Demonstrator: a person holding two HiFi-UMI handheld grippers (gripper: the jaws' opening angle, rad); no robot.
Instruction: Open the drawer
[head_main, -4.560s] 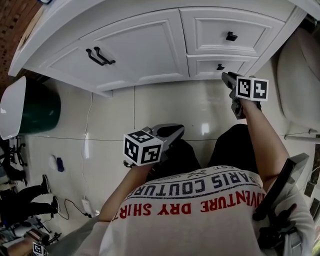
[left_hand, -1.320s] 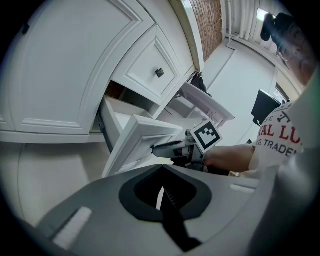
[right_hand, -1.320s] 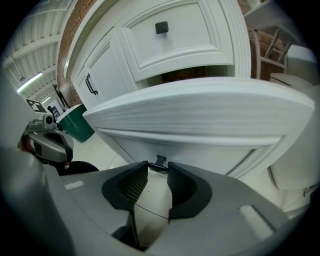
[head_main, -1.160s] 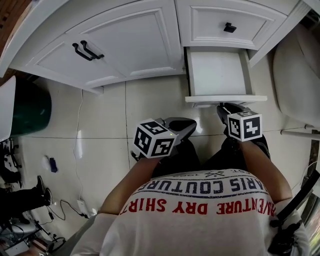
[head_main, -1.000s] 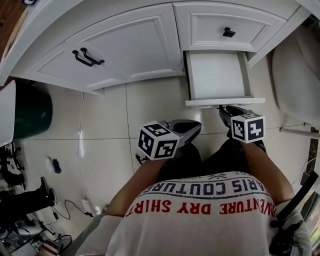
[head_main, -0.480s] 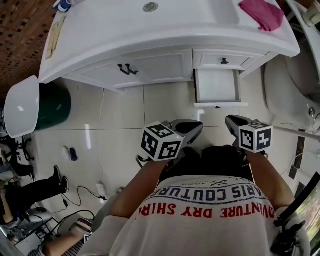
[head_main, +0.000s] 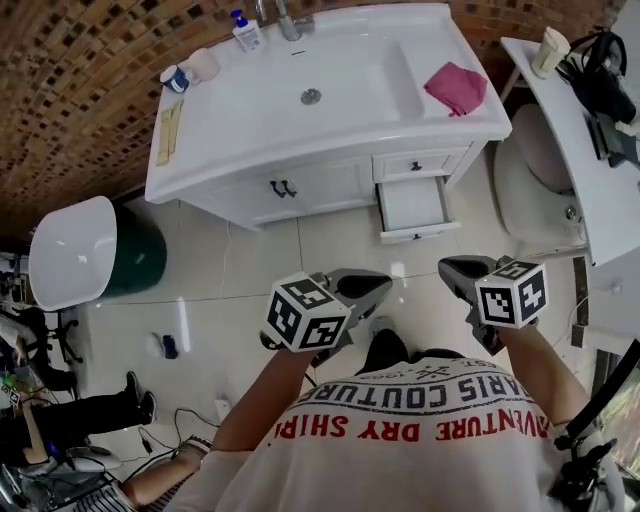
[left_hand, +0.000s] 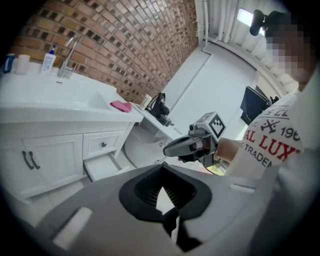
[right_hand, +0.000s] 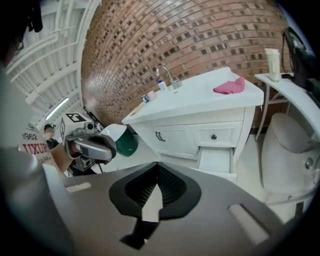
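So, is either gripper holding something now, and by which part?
Nothing is held. The left gripper is shut and empty; the right gripper has just closed its jaws with nothing between them.

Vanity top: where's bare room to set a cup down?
Bare: the vanity top's front-right corner, ahead of the pink cloth, and the band between the tan strips and the basin. Crowded: the back-left, with two cups, a soap bottle and the faucet.

the shirt (head_main: 400, 455) bore, upside down, "aris coutur" in black above "couture dry shir" in red; from the side it read "al lux" and "tradem".
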